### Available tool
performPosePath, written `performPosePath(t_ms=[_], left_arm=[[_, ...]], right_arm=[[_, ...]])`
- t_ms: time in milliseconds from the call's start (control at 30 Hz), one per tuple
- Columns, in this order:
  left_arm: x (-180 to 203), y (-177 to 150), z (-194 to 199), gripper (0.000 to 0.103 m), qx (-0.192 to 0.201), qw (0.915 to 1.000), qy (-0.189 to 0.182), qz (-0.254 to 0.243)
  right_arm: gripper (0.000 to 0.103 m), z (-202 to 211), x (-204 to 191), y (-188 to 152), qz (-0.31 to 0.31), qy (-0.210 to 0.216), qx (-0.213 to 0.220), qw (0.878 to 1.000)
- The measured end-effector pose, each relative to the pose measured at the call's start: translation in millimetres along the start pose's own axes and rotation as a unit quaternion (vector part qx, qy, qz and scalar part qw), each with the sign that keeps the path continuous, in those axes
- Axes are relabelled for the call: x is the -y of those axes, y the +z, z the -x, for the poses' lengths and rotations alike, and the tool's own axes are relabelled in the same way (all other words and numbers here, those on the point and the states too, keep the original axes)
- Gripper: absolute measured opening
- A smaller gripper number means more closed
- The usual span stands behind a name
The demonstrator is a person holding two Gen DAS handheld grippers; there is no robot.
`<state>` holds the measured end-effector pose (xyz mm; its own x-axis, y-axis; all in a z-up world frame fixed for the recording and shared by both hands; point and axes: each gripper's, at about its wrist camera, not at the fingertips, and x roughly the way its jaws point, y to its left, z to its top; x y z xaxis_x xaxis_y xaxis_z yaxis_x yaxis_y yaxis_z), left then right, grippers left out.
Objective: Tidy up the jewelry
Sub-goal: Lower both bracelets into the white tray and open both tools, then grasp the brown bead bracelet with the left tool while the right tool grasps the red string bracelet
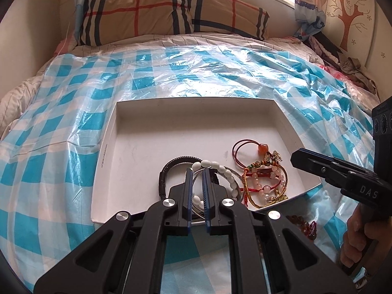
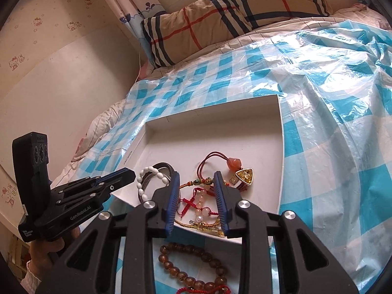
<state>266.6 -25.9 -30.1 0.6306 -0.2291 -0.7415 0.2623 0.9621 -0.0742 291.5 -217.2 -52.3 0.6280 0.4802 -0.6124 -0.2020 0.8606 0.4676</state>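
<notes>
A shallow white tray (image 1: 147, 147) (image 2: 257, 127) lies on the bed and holds a heap of jewelry. In it are a black braided bracelet (image 1: 171, 161), a white bead bracelet (image 1: 213, 165) (image 2: 152, 171), a red cord with an orange stone (image 1: 263, 147) (image 2: 232, 163), a yellow triangular gem (image 2: 245, 176) and pink-bead cord bracelets (image 1: 267, 178) (image 2: 203, 201). A brown bead bracelet (image 2: 191, 262) lies outside the tray's near edge. My left gripper (image 1: 197, 174) (image 2: 128, 175) is shut, hovering over the black and white bracelets. My right gripper (image 2: 196, 175) (image 1: 297, 158) is open above the cord bracelets, not pressing on them.
A blue-and-white checked plastic sheet (image 1: 73, 122) covers the bed. A plaid pillow (image 1: 159, 12) lies at the head, under a window. A wall (image 2: 61, 85) runs along the left side. Crumpled clothes (image 1: 348, 66) sit at the far right. A hand (image 1: 355, 240) holds the right gripper.
</notes>
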Motion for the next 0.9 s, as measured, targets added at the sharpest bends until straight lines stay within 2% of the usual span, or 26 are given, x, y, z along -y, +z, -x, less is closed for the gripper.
performPosePath(t_ms=[100, 233, 333, 433, 567, 767, 900], left_arm=[[4, -7, 15, 0.011, 0.009, 0.9999, 0.002, -0.007], [2, -19, 25, 0.027, 0.005, 0.9999, 0.010, -0.009], [-4, -28, 28, 0.027, -0.009, 1.0000, 0.001, 0.001], [5, -41, 31, 0.027, -0.024, 0.9994, -0.018, -0.019], [31, -56, 24, 0.027, -0.050, 0.9961, -0.050, -0.053], [59, -55, 2, 0.028, -0.065, 0.9932, -0.067, -0.069], [70, -53, -14, 0.040, -0.081, 0.9911, -0.062, -0.085]], right_arm=[[0.031, 16, 0, -5, 0.002, -0.004, 0.000, 1.000], [0.035, 31, 1, -21, 0.007, -0.010, -0.021, 1.000], [0.041, 34, -2, -39, 0.018, -0.016, -0.053, 0.998], [0.044, 37, -7, -56, 0.034, -0.023, -0.076, 0.996], [0.051, 37, -8, -69, 0.047, -0.036, -0.090, 0.994], [0.052, 30, -4, -71, 0.052, -0.049, -0.097, 0.993], [0.052, 25, -1, -74, 0.055, -0.050, -0.103, 0.992]])
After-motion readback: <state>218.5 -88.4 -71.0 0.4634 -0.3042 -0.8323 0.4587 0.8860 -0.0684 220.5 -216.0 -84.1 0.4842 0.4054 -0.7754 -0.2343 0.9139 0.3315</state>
